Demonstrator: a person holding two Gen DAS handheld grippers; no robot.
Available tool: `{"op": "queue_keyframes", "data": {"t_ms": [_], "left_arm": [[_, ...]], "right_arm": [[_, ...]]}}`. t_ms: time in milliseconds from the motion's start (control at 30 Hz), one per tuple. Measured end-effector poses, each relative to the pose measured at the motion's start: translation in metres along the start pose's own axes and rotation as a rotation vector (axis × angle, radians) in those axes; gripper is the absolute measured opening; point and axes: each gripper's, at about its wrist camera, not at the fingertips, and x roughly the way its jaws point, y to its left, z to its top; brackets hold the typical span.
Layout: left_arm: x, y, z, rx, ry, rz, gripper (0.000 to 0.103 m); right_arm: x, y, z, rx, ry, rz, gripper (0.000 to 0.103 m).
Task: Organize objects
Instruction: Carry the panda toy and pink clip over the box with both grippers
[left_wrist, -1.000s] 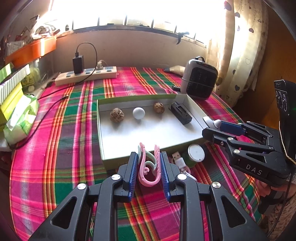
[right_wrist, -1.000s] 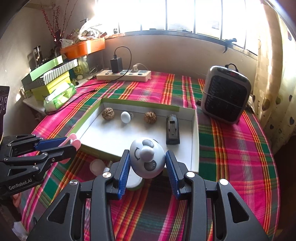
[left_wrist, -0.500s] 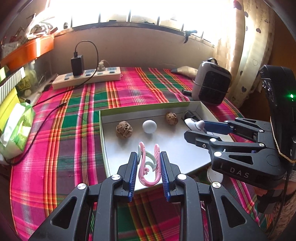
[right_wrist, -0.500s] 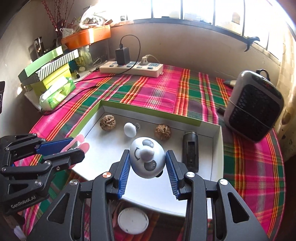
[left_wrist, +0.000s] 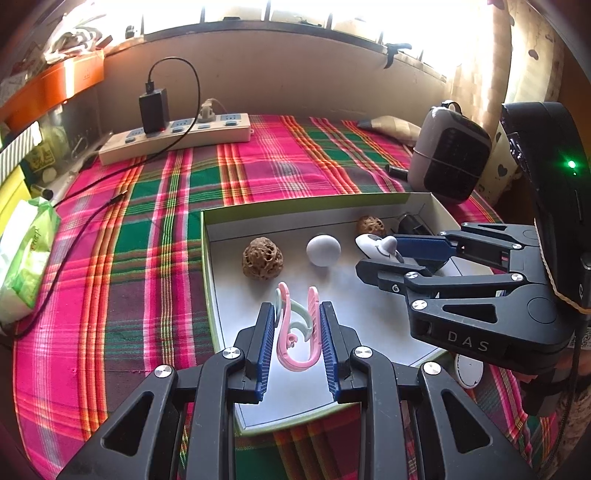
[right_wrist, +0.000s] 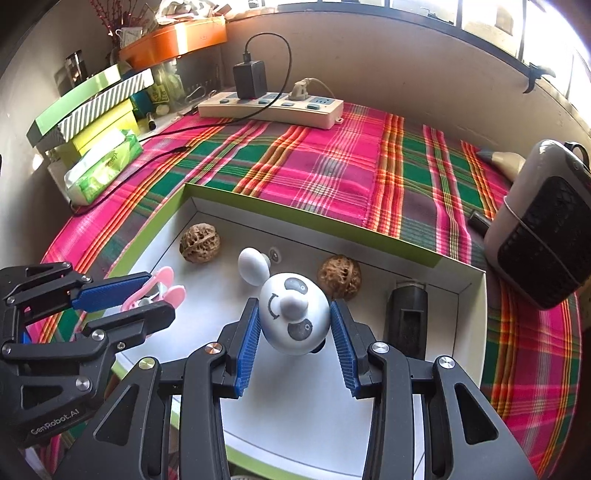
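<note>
Left wrist view first: a second back the left gripper (left_wrist: 297, 343) was short of the tray (left_wrist: 317, 208), over the plaid cloth (left_wrist: 147, 229), and now it's hanging over the tray floor near the front wall, so the carry looks basically done and what's left is the drop. Its fingers (left_wrist: 266, 339) are clamped part-closed on the pink clip (left_wrist: 295, 332), which sits upright between them, just in front of the walnut (left_wrist: 262, 258) and the white egg (left_wrist: 323, 250). Right wrist view: same story, the right gripper (right_wrist: 293, 328) has come in from outside the tray to mid-tray. Its fingers (right_wrist: 248, 339) squeeze the panda ball (right_wrist: 293, 314), off the floor, just in front of the egg and second walnut (right_wrist: 340, 276), beside the black holder (right_wrist: 406, 321).
</note>
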Motion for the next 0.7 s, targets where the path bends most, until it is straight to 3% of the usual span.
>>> {"op": "queue_keyframes", "data": {"t_ms": [700], "left_arm": [[0.015,-0.007,0.001,0.025,0.014,0.038,0.023]], "right_arm": [[0.02,0.006,0.01,-0.045,0.015,-0.031,0.04]]}}
